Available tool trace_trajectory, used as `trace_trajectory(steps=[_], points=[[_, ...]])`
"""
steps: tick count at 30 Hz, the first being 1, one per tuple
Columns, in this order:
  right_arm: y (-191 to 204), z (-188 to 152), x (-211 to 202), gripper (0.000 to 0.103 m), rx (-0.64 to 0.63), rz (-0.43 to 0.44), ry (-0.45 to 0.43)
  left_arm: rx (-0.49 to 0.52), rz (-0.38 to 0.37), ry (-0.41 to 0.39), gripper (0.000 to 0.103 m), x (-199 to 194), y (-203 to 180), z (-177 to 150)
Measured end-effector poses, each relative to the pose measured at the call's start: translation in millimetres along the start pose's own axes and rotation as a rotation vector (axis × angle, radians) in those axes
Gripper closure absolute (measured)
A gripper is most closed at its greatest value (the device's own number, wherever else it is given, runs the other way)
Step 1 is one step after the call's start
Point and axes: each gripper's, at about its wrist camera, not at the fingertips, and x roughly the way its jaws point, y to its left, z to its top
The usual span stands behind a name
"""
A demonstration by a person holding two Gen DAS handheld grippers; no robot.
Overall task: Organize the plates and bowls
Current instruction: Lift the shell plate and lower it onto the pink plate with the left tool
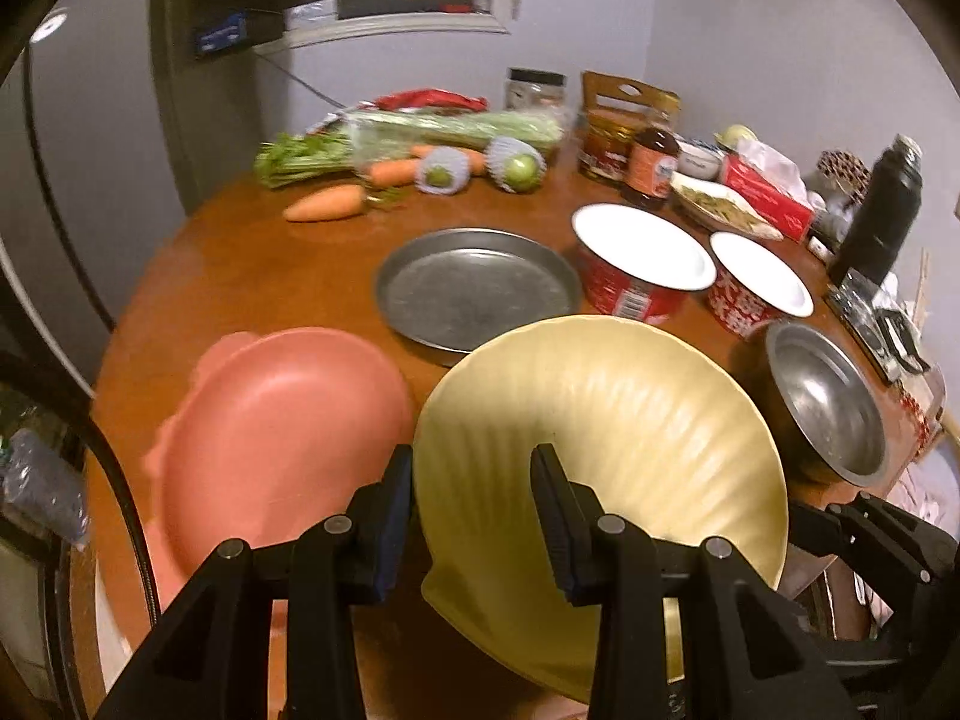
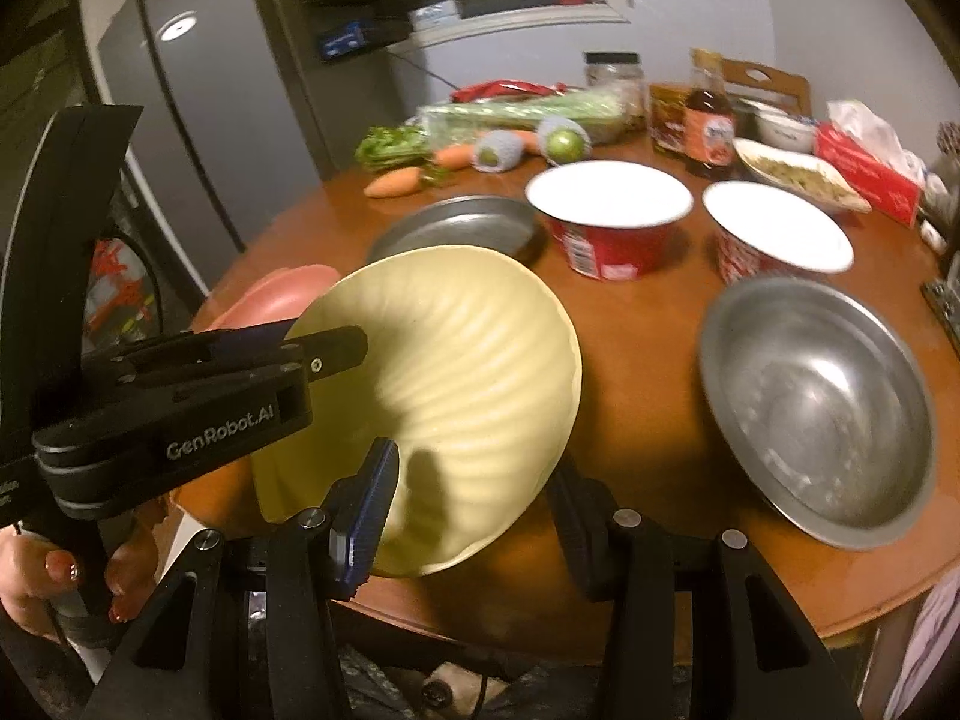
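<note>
Counted left to right on your round wooden tabletop (image 1: pixel 240 276): one pink bowl (image 1: pixel 282 438), one flat grey metal pan (image 1: pixel 474 288), one ribbed yellow plate (image 1: pixel 606 456), two red paper bowls with white insides (image 1: pixel 642 261) (image 1: pixel 759 282), and one steel bowl (image 1: pixel 825 402).

Your left gripper (image 1: pixel 474 516) has its jaws clamped on the near rim of the yellow plate; one finger lies under the rim and the other over it. The plate is tilted, lifted off the tabletop, between the pink bowl and the steel bowl.

In the right wrist view, your right gripper (image 2: pixel 474 516) also straddles that plate's near edge (image 2: pixel 432 408). Its left finger (image 2: pixel 366 516) lies against the plate's face, but the far finger is hidden behind the plate, so I cannot tell whether those jaws grip it.

Along the back row: two carrots in clear view (image 1: pixel 327 204) (image 1: pixel 393 171), a third partly hidden, one bagged bunch of celery (image 1: pixel 432 129), two green fruits in foam netting (image 1: pixel 441 171) (image 1: pixel 519 165), one clear jar (image 1: pixel 536 90), one dark sauce bottle (image 1: pixel 651 165), one red tissue box (image 1: pixel 768 195), and one black flask (image 1: pixel 888 204).

Legible writing: "GenRobot.AI" on the body of the left gripper as seen from the right wrist (image 2: pixel 219 435). White characters mark the red paper bowls, but I cannot read them.
</note>
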Motion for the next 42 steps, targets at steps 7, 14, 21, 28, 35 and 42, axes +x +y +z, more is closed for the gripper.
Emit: trace_trajectory(steps=[7, 14, 21, 28, 35, 42], points=[[39.9, 20.5, -3.2, 0.052, -0.069, 0.07, -0.03, -0.041, 0.095, -0.04, 0.063, -22.4, 39.7, 7.3], [80.9, 41.9, 13.1, 0.051, -0.126, 0.115, -0.033, -0.102, 0.15, -0.04, 0.063, -24.7, 82.3, 9.7], [110.0, 53.3, 36.0, 0.051, -0.152, 0.132, -0.02, -0.115, 0.164, -0.01, 0.063, -15.8, 114.2, 13.0], [118.1, 49.6, 56.3, 0.051, -0.127, 0.136, 0.029, -0.087, 0.165, 0.021, 0.063, 6.5, 120.8, 21.3], [115.7, 48.7, 64.8, 0.05, -0.099, 0.156, 0.062, -0.045, 0.167, 0.041, 0.063, 23.6, 120.4, 35.6], [120.0, 45.4, 67.8, 0.05, -0.099, 0.167, 0.082, -0.003, 0.165, 0.057, 0.063, 36.9, 116.7, 46.5]])
